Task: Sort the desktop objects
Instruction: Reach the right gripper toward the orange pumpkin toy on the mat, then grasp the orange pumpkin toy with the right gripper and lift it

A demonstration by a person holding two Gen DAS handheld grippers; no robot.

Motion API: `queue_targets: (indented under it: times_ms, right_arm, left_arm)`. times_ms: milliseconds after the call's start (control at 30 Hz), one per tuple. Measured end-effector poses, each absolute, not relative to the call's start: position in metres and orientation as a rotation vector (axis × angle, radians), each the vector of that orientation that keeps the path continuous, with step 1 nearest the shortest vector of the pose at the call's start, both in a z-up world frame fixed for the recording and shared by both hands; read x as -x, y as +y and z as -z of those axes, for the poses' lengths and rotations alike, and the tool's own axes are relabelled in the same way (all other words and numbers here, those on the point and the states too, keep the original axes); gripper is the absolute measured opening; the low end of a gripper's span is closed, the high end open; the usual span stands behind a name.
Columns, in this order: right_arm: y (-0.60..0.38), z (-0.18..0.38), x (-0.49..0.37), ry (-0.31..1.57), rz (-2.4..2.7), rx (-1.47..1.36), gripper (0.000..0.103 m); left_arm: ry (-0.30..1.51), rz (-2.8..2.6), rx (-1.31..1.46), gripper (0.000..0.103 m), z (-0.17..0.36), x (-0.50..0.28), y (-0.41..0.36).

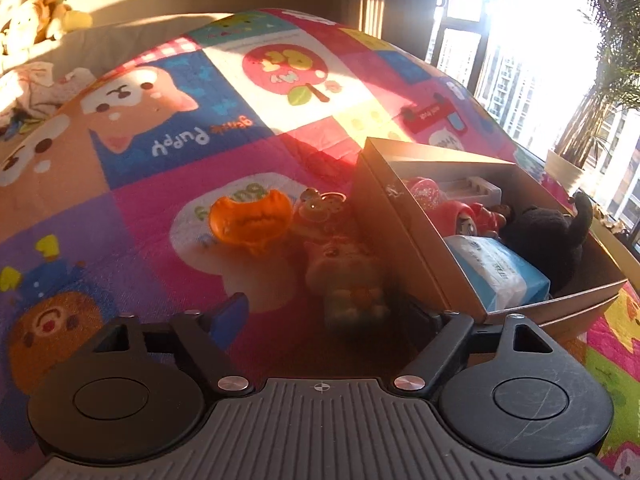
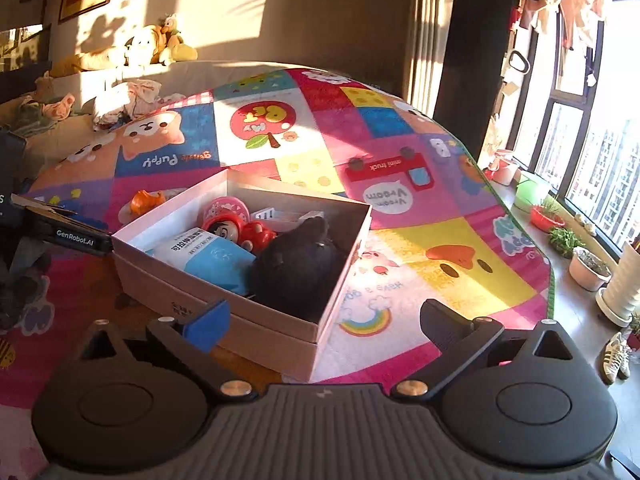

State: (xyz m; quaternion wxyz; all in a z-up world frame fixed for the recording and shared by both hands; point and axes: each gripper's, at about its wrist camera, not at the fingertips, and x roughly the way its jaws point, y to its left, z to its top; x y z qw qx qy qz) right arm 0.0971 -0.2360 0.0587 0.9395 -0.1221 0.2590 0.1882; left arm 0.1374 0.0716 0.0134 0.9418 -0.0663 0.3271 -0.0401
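Observation:
On the colourful patchwork mat [image 1: 168, 184], a blurred pink and beige toy figure [image 1: 344, 268] lies between the fingers of my left gripper [image 1: 326, 312]. The gripper is open, with a gap between its blue pad [image 1: 230, 312] and the toy. An orange jaw-shaped toy [image 1: 250, 220] and a clear plastic trinket [image 1: 320, 204] lie just beyond. The cardboard box [image 2: 256, 328] holds a black plush [image 2: 300, 268], a blue-white packet [image 2: 208, 256], a red doll toy [image 2: 236, 228] and a pink round item [image 2: 226, 208]. My right gripper [image 2: 326, 326] hangs open over the box's near corner, holding nothing.
The left gripper's black housing [image 2: 76, 238] sits by the box's left wall. Plush toys [image 2: 160, 44] and a heap of clothes [image 2: 128, 100] lie at the back. Plant pots [image 2: 588, 268] line the window side, and shoes [image 2: 616, 354] lie on the floor past the mat's right edge.

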Motion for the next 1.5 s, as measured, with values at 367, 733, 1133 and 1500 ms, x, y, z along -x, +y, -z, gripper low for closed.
queue_targets:
  times_ms: [367, 733, 1133, 1500]
  right_arm:
    - [-0.22, -0.077, -0.102, 0.519, -0.449, 0.198, 0.102]
    - [-0.088, -0.1, -0.187, 0.685, -0.719, 0.13, 0.103]
    - [0.074, -0.027, -0.246, 0.856, -0.686, 0.426, 0.08]
    - [0.011, -0.078, -0.202, 0.8, -0.76, 0.376, 0.034]
  left_arm:
    - [0.682, 0.103, 0.146, 0.04, -0.006, -0.135, 0.073]
    - [0.643, 0.089, 0.029, 0.063, -0.006, -0.014, 0.062]
    - [0.575, 0.057, 0.032, 0.082, -0.009, -0.002, 0.061]
    - [0.562, 0.064, 0.077, 0.088, -0.009, -0.002, 0.069]
